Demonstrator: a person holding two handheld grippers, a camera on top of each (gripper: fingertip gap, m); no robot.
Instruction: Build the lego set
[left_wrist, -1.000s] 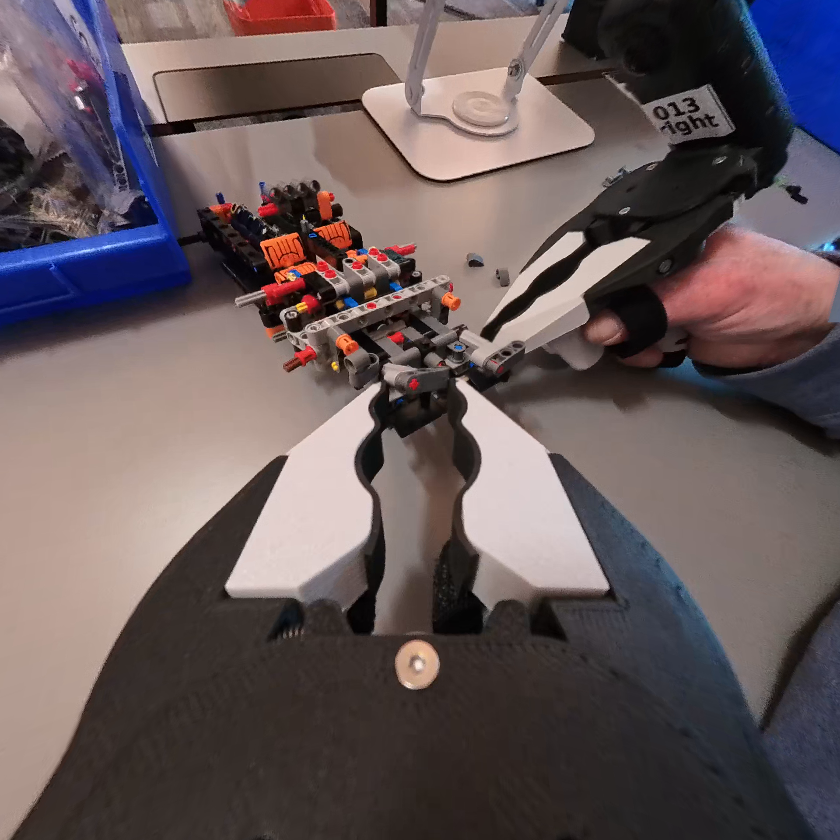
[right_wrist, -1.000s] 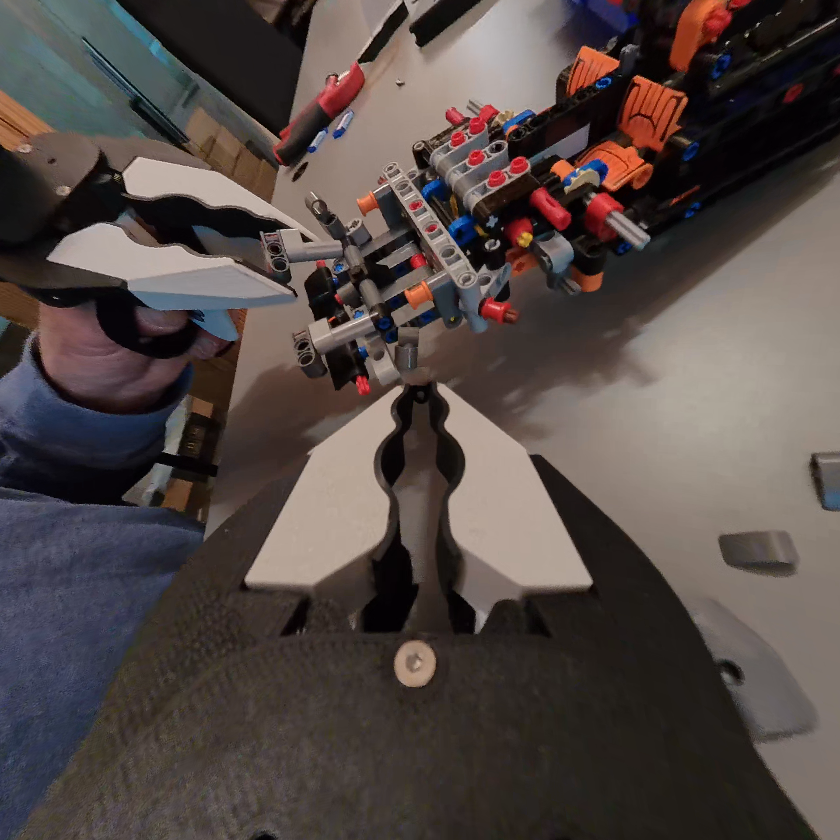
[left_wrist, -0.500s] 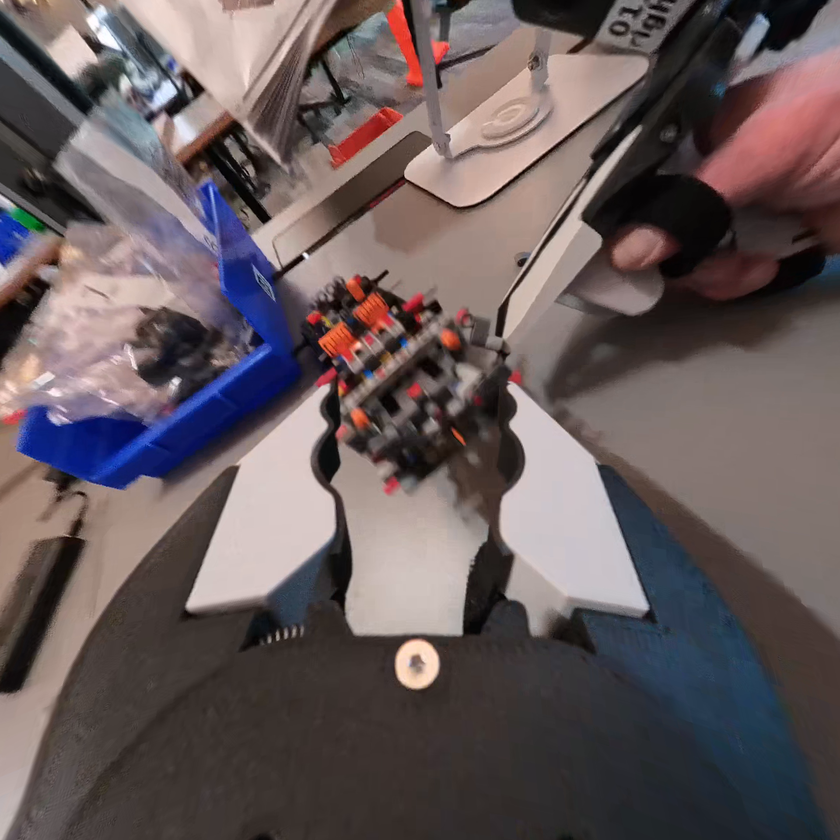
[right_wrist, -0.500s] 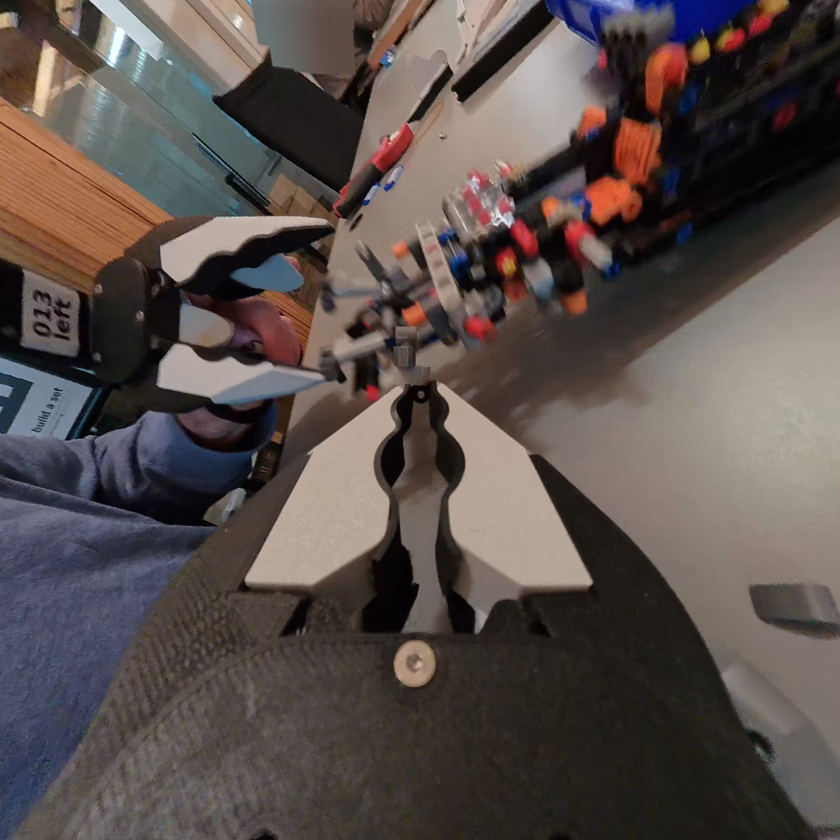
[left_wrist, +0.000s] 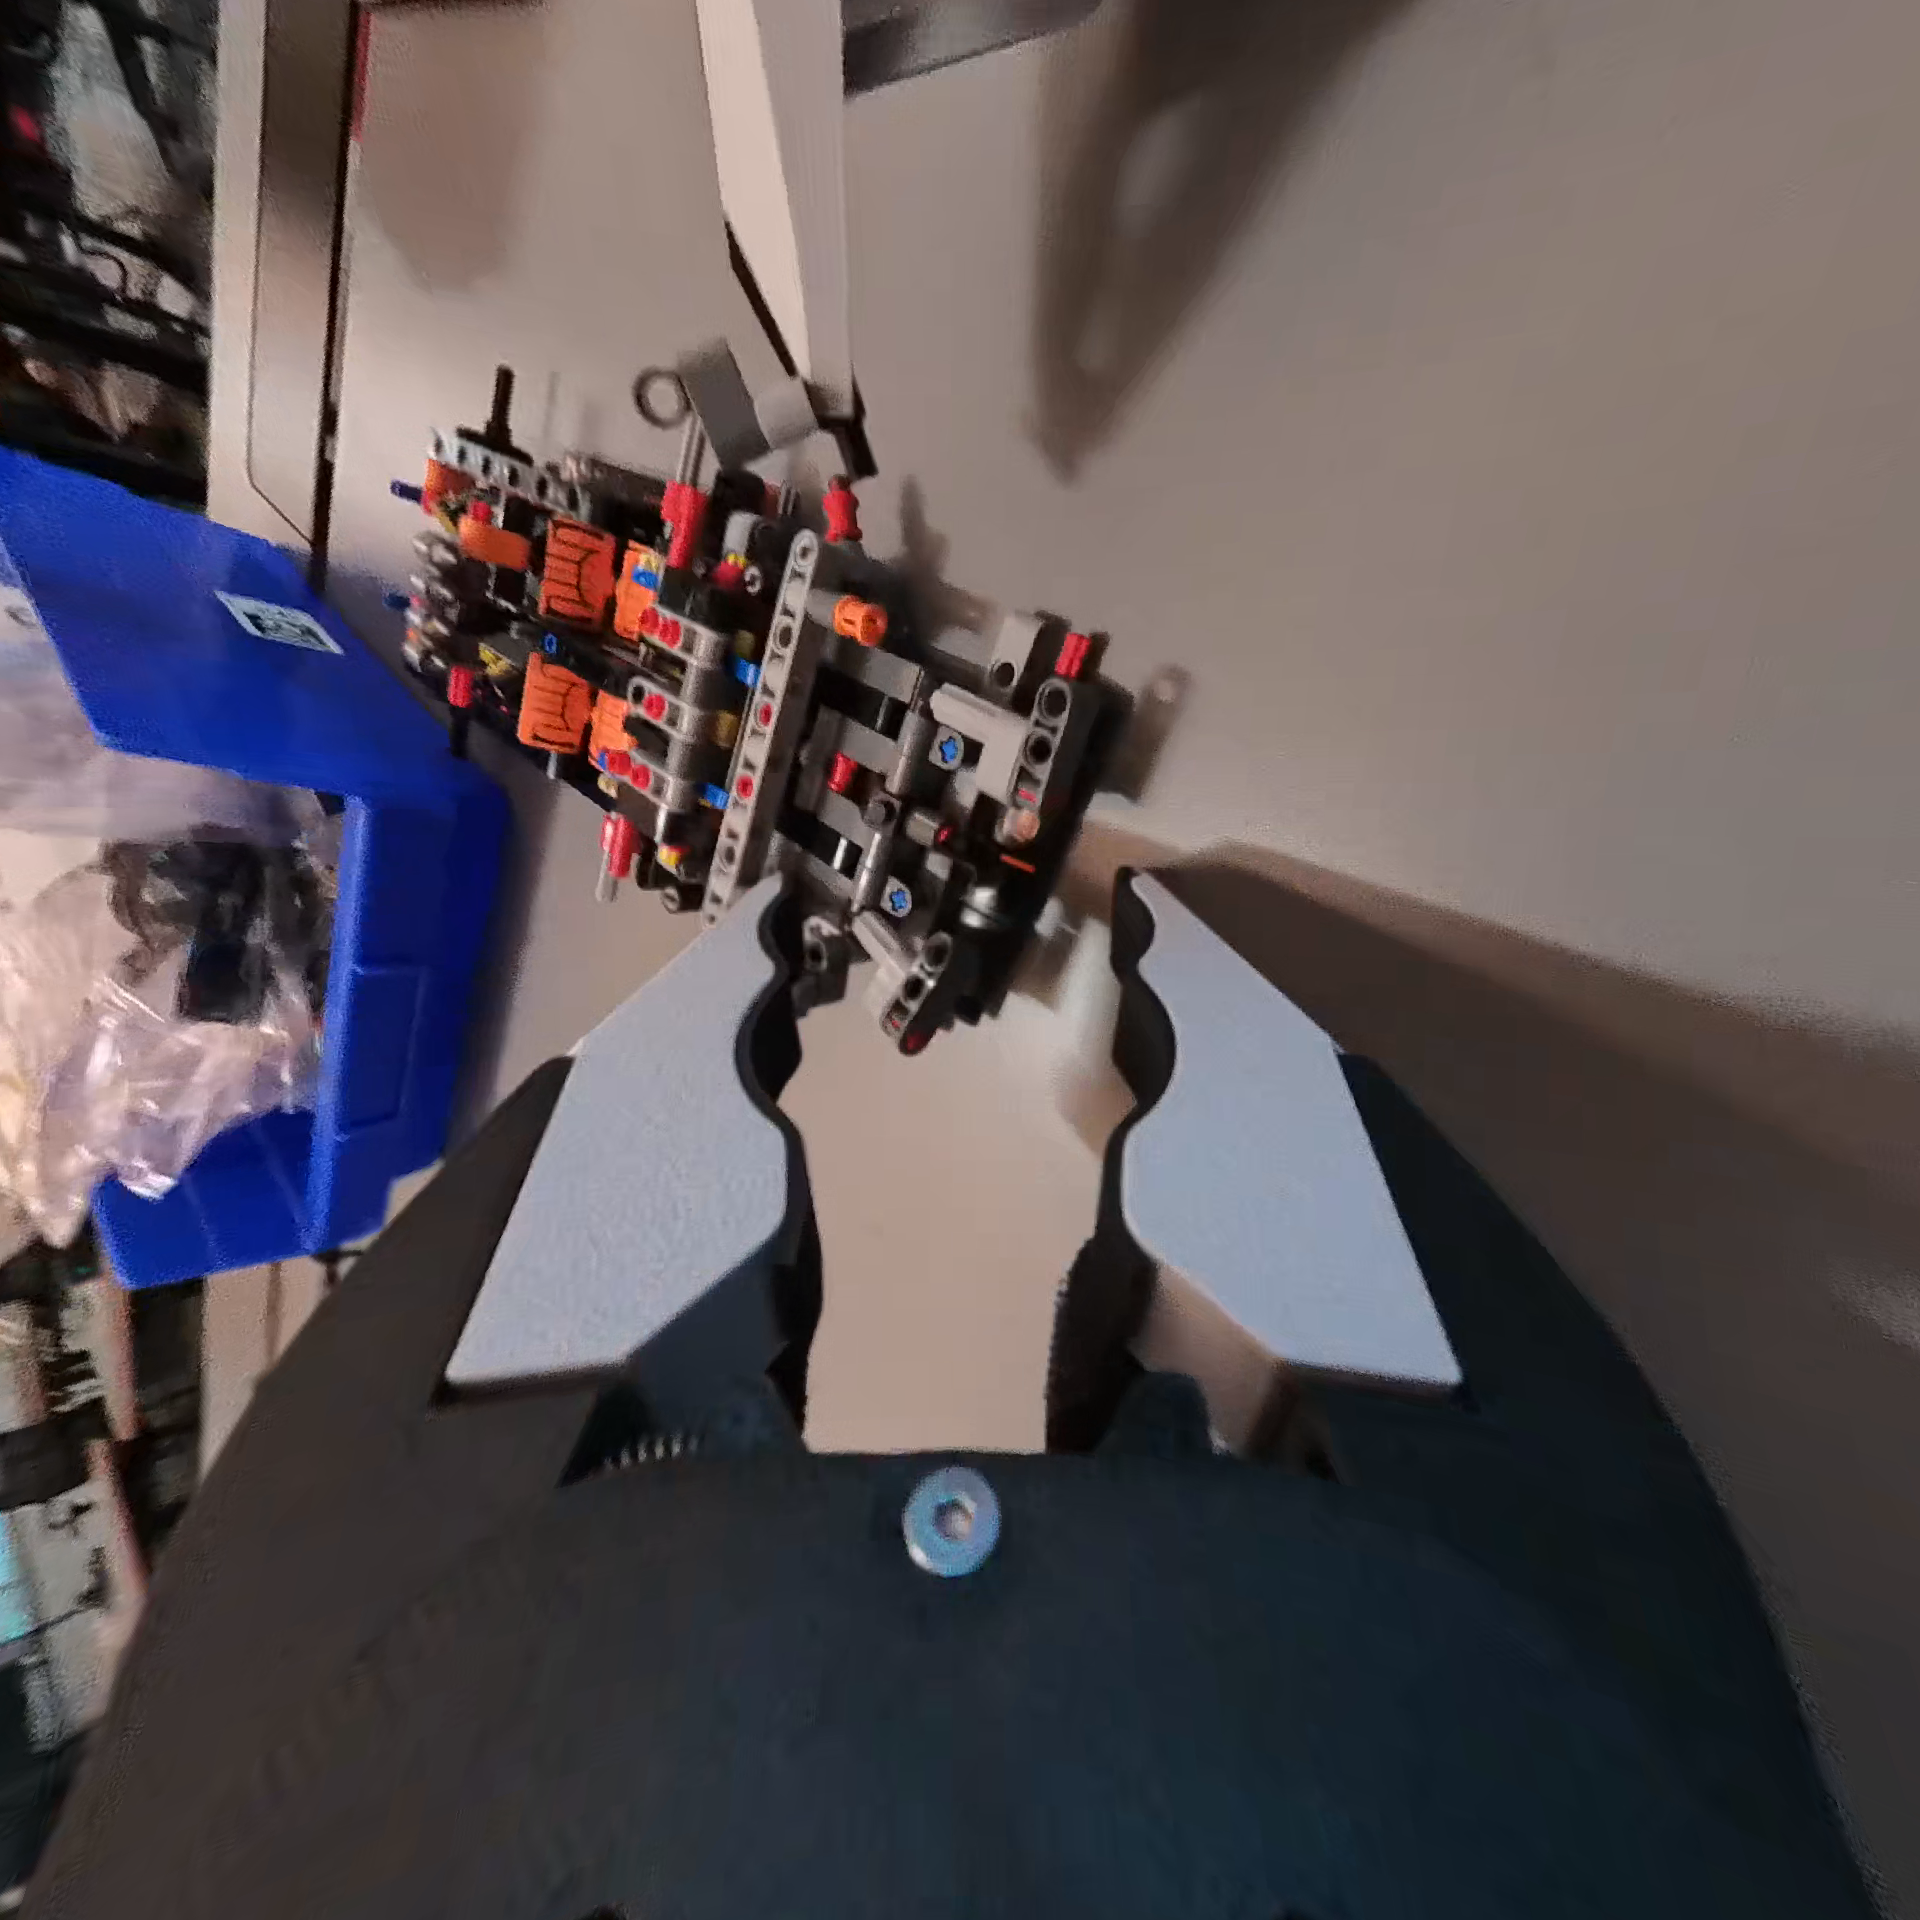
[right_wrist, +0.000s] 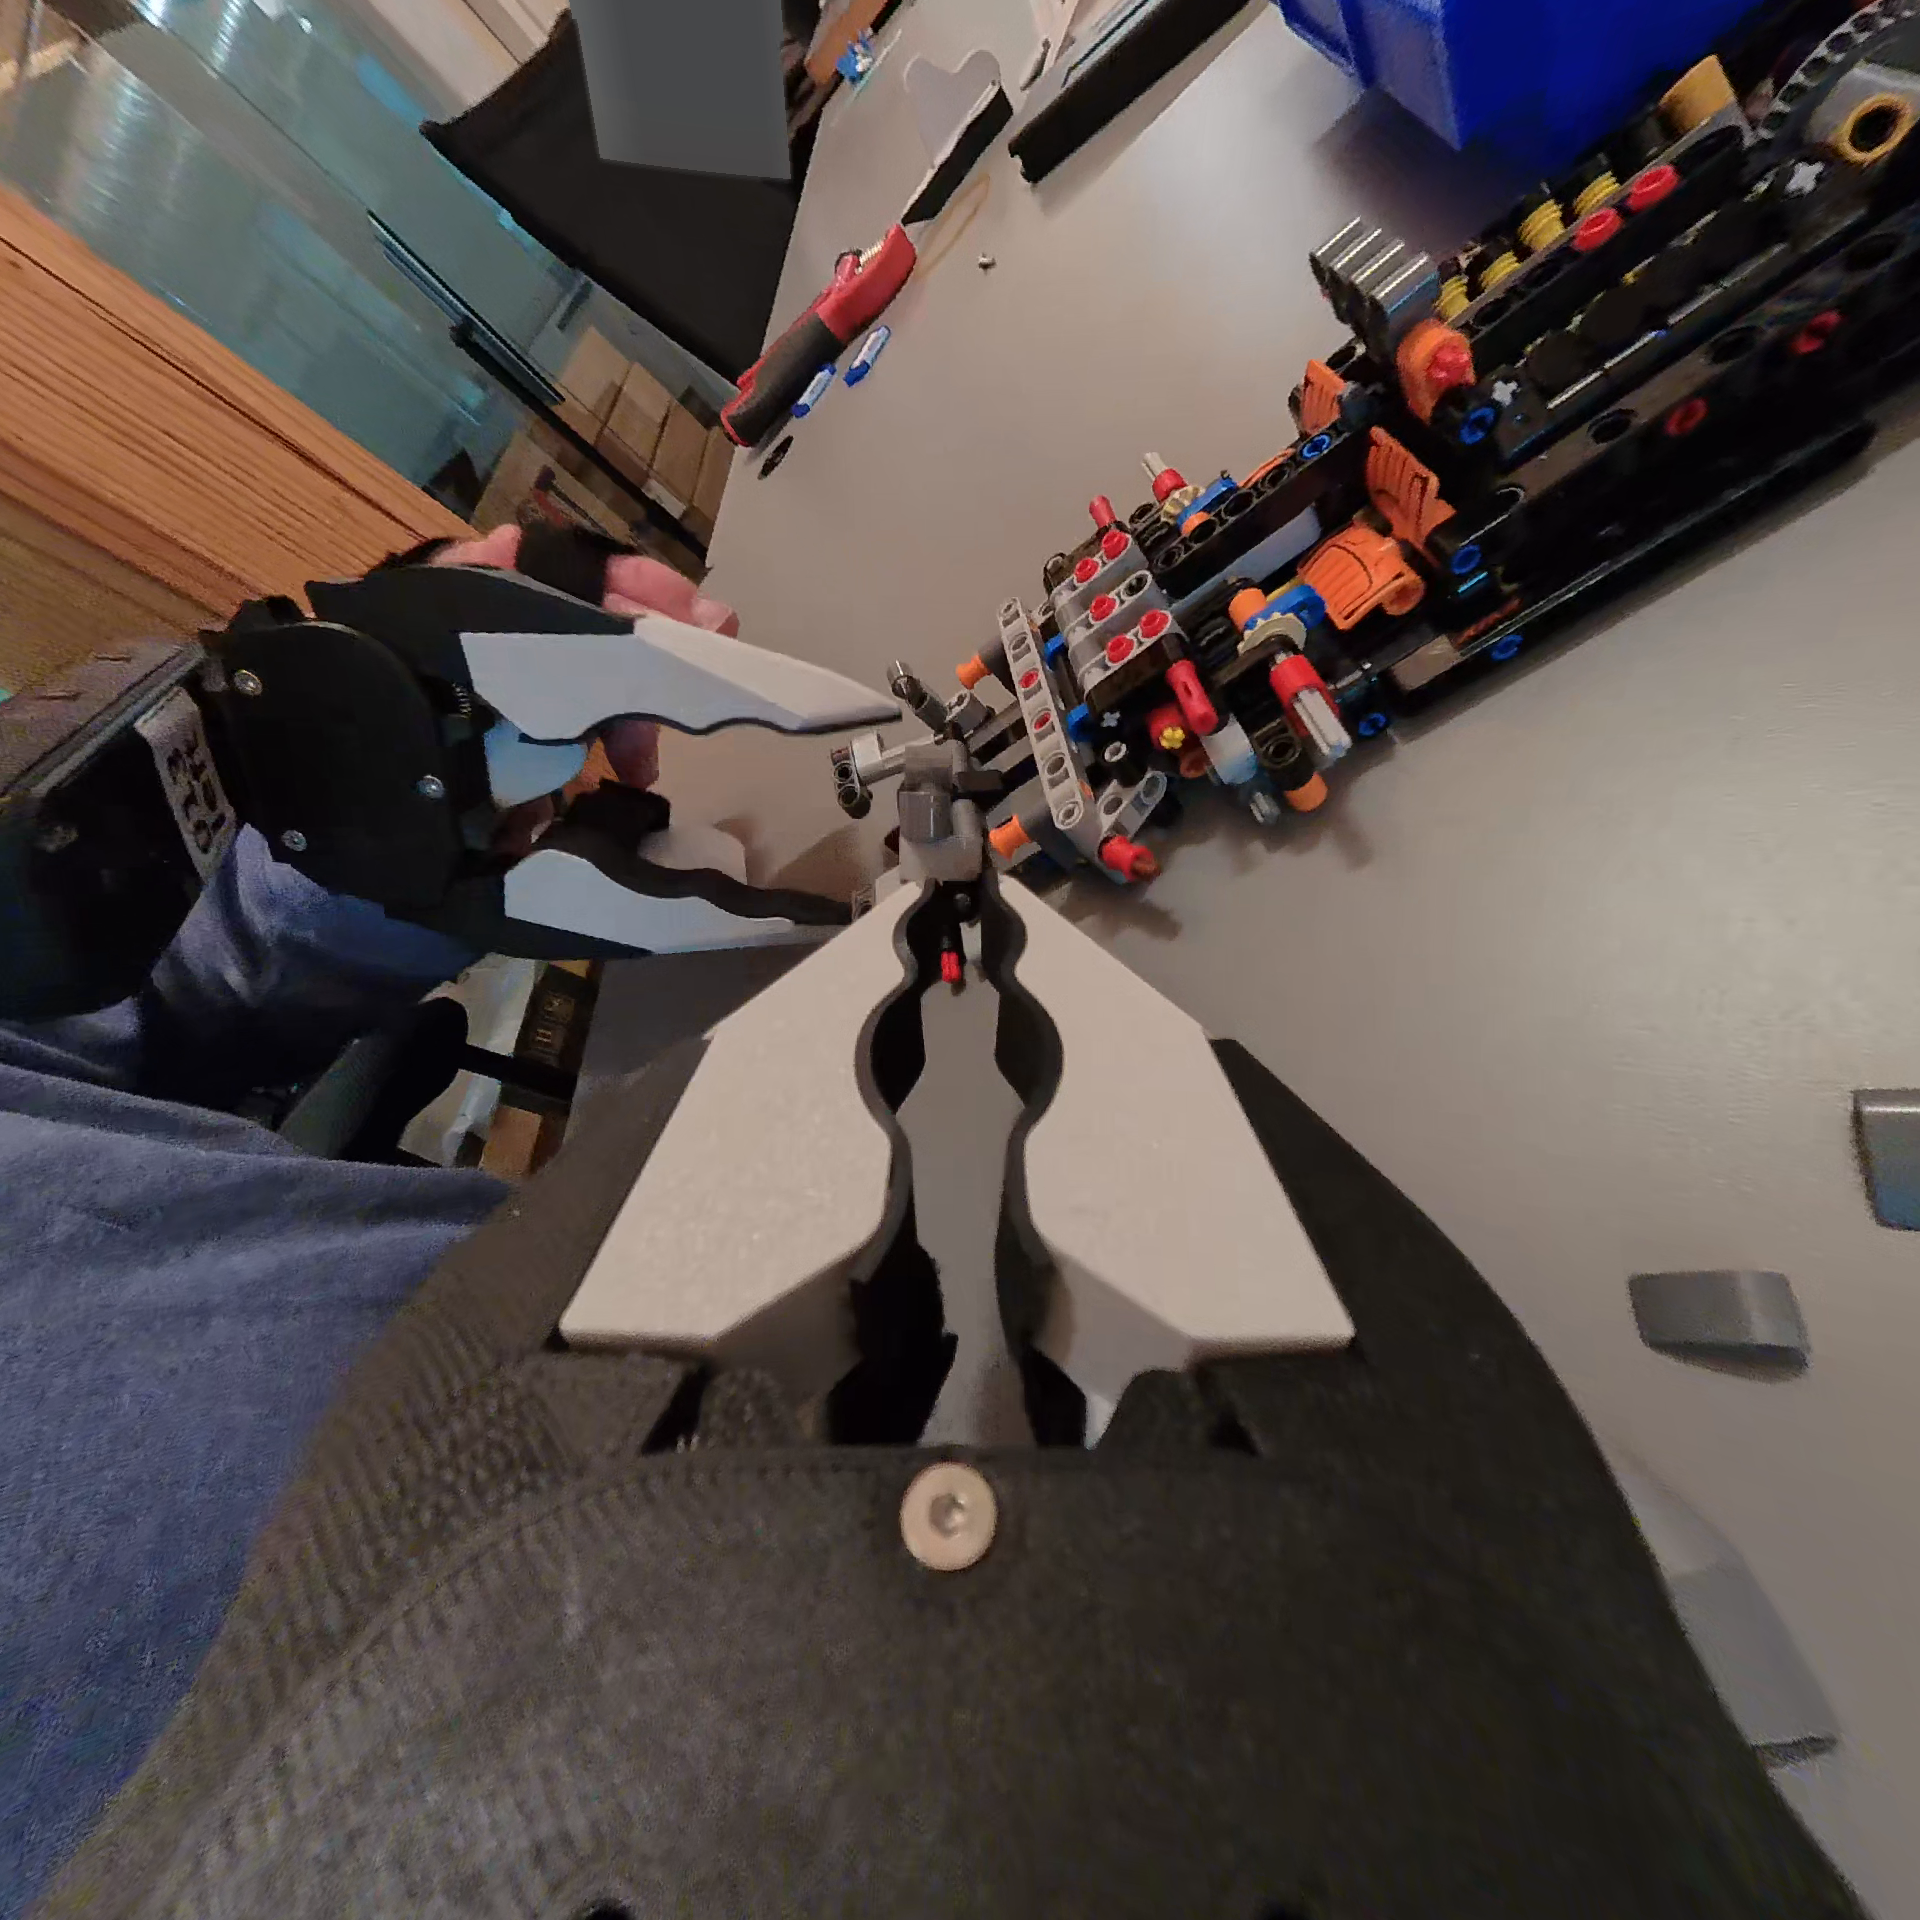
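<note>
Two grippers meet at the near end of the lego model (left_wrist: 769, 717), which lies on the grey worktop (left_wrist: 1455, 520) beside a blue bin (left_wrist: 260, 727) of bagged parts.

The left gripper (left_wrist: 945, 914) has its fingers spread wide, one on each side of the model's narrow grey end; from the right wrist view they bracket that end without clearly touching it. The right gripper (right_wrist: 951, 894) has its fingers pressed nearly together, pinching a small dark grey connector piece (right_wrist: 935, 821) that stands against the model's end beams.

My reading is that the step in hand is fitting this connector onto the front frame (whether its pin is already seated is hidden by the fingertips). The next move would call for the left fingers to close on the frame and brace it while the right pushes the piece home along its pin, squarely, since a skewed push could slide the whole model across the worktop.

The model is long and narrow. Its long axis runs away from both grippers, the slim grey beam end nearest them and the bulkier black and orange body (right_wrist: 1558, 436) farther off toward the bin. Loose grey pieces (right_wrist: 1714, 1325) lie apart on the worktop at the right.
</note>
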